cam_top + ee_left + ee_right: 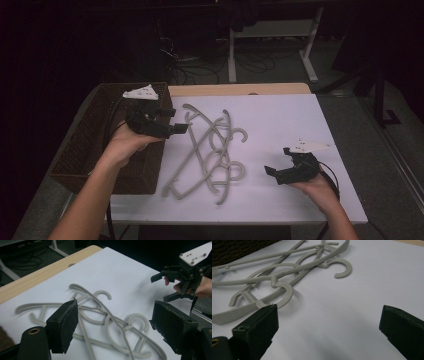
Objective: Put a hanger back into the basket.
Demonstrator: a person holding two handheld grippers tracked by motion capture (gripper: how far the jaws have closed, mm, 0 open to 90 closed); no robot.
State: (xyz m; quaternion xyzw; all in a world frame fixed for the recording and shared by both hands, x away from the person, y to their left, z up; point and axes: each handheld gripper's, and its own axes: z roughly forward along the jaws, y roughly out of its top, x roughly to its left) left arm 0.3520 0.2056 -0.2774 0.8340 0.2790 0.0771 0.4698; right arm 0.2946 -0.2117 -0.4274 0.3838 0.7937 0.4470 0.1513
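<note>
While both grippers stand empty with fingers wide, the tangled grey plastic hangers [210, 152] lie mid-table beside a dark woven basket [80, 150]. Left gripper [172, 122] hovers at the basket's rim; right gripper [276, 162] waits near the table's right edge. Next, seemingly: grip one hanger and free it from the tangle.

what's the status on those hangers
Left gripper open, empty, at the basket edge. Right gripper open, empty. Hangers tangled on the white sheet, untouched. Nothing in the way.

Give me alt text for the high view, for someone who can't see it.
A tangle of grey hangers lies on a white table, between two hand-held grippers. The left gripper, jaws open and empty, is at the near edge of a brown wicker basket; the right gripper, also open, rests right of the hangers.
</note>
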